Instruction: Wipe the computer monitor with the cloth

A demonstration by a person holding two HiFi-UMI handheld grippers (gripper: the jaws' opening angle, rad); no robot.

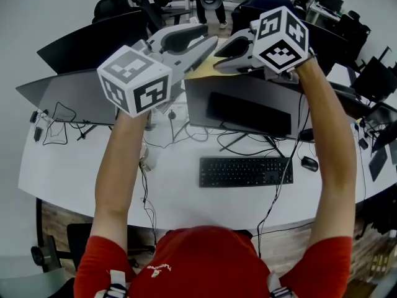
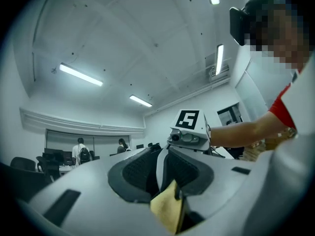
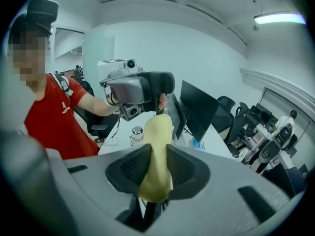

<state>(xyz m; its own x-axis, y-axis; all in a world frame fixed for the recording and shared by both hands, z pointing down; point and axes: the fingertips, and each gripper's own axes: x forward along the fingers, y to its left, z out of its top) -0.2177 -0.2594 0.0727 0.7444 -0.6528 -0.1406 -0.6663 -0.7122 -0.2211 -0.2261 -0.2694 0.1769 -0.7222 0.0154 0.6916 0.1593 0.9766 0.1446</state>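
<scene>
A yellow cloth [image 1: 206, 68] hangs in the air between my two grippers, above the top edge of the computer monitor [image 1: 248, 107], whose screen is dark. My left gripper [image 1: 209, 43] is shut on one corner of the cloth [image 2: 170, 208]. My right gripper [image 1: 221, 57] faces it from the right and is shut on the other end of the cloth [image 3: 156, 154], which fills the gap between its pads. In the right gripper view the left gripper [image 3: 158, 93] pinches the cloth's top, with the monitor [image 3: 197, 109] edge-on behind it.
A second monitor [image 1: 74, 95] stands to the left on the white desk [image 1: 80, 172]. A black keyboard [image 1: 245, 171] and a mouse [image 1: 309, 163] lie in front of the monitor, with several cables around them. Office chairs and more desks stand behind; people are at the room's far end.
</scene>
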